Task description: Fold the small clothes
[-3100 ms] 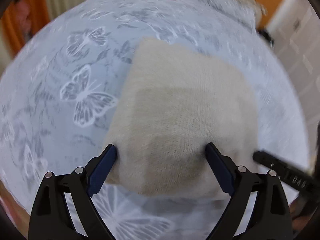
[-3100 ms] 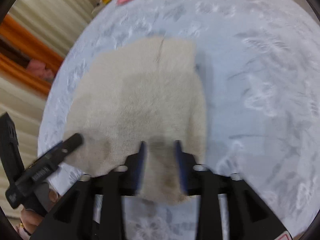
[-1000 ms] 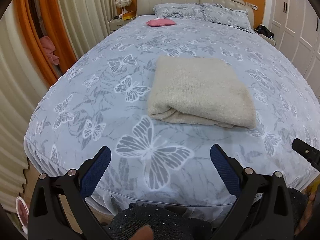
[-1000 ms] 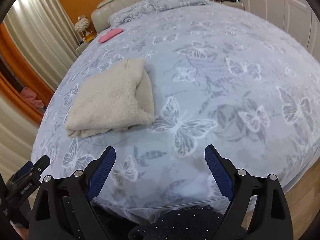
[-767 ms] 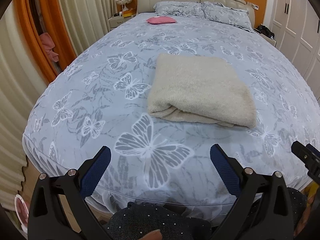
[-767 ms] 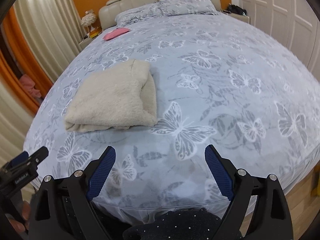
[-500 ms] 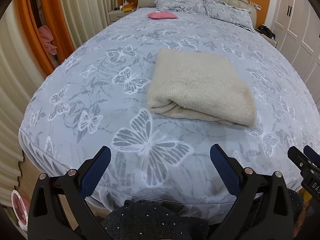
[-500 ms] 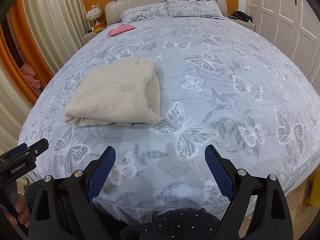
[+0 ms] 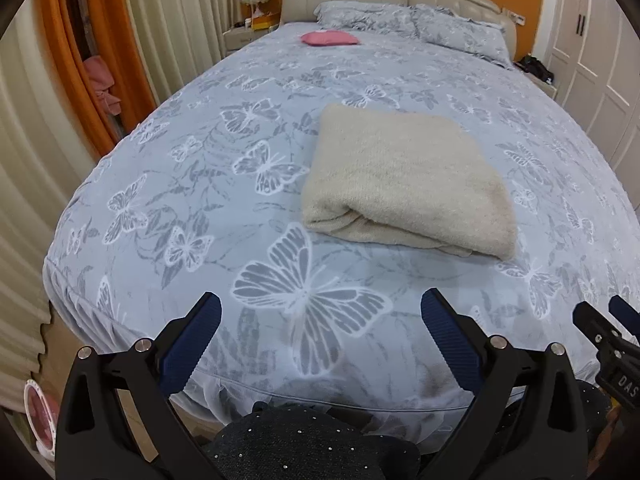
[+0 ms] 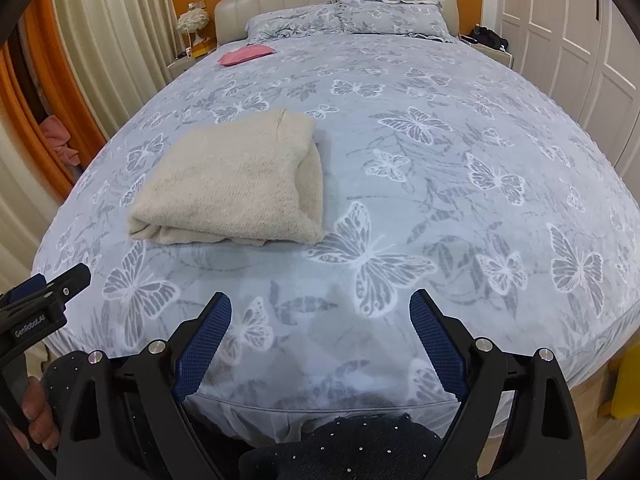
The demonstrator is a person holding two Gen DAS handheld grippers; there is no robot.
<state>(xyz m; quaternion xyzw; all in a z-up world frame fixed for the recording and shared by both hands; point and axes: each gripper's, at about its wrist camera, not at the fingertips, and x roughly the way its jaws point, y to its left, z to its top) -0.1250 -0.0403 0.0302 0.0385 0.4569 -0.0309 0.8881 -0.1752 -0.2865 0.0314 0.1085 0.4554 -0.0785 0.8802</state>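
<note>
While both tools hang at the foot of the bed [image 9: 168,200], the folded cream sweater [image 9: 404,176] lies flat on the butterfly bedspread, well apart from either. From the left gripper [image 9: 320,336], jaws spread wide and empty, it sits at 1 o'clock; from the right gripper [image 10: 320,328], equally wide and empty, at 11 o'clock. A pink item [image 10: 246,56] rests near the pillows [image 10: 344,18].
</note>
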